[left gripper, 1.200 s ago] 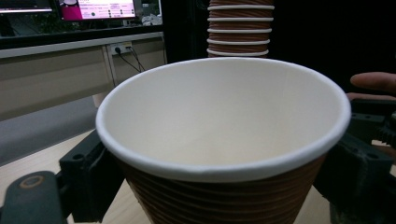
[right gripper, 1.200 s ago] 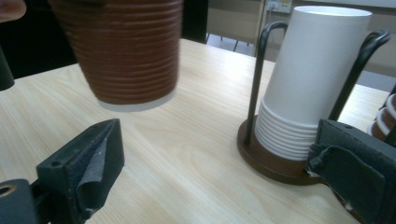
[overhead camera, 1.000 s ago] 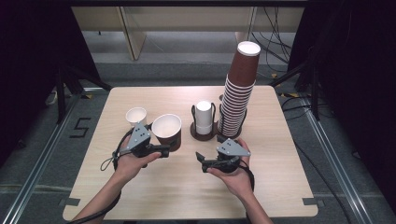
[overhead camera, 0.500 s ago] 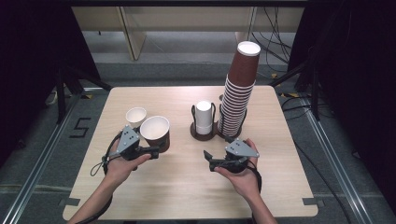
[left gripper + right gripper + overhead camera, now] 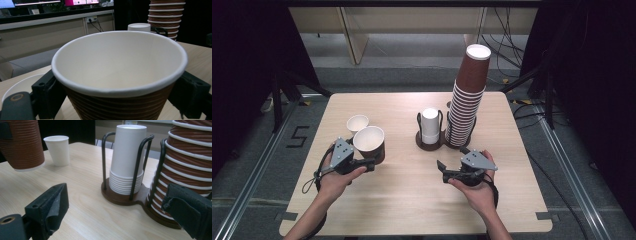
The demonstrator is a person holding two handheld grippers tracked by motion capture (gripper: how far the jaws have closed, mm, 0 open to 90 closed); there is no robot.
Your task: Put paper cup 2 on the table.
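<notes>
The jaws of the left gripper [image 5: 371, 164] press on either side of a brown ribbed cup [image 5: 371, 145], clamped on its wall just below the white rim; in the left gripper view the cup [image 5: 120, 75] stands upright between the two black jaws, its white inside bare; in the right gripper view the same cup [image 5: 22, 145] hangs clear of the counter [image 5: 412, 200], its base above the wood. The jaws of the right gripper [image 5: 442, 171] stand wide apart with nothing between them, and they have just been closing a little; in the right gripper view they [image 5: 112, 212] frame bare counter in front of the cup holder [image 5: 125, 197].

The held cup is over the left part of the counter, just beside a small white cup [image 5: 357, 123] that stands upright on the wood behind it; the two are near, though I cannot tell whether they touch. The holder, a dark base with wire hoops, sits near the middle of the counter; one hoop keeps a short stack of white cups [image 5: 430, 126], upside down; beside it a tall stack of brown cups [image 5: 467, 100] leans slightly and rises well above everything else. The right gripper lies just in front of that tall stack, apart from it; the person's right hand [image 5: 479, 192] wraps its body, the left hand [image 5: 337, 177] wraps the other.
</notes>
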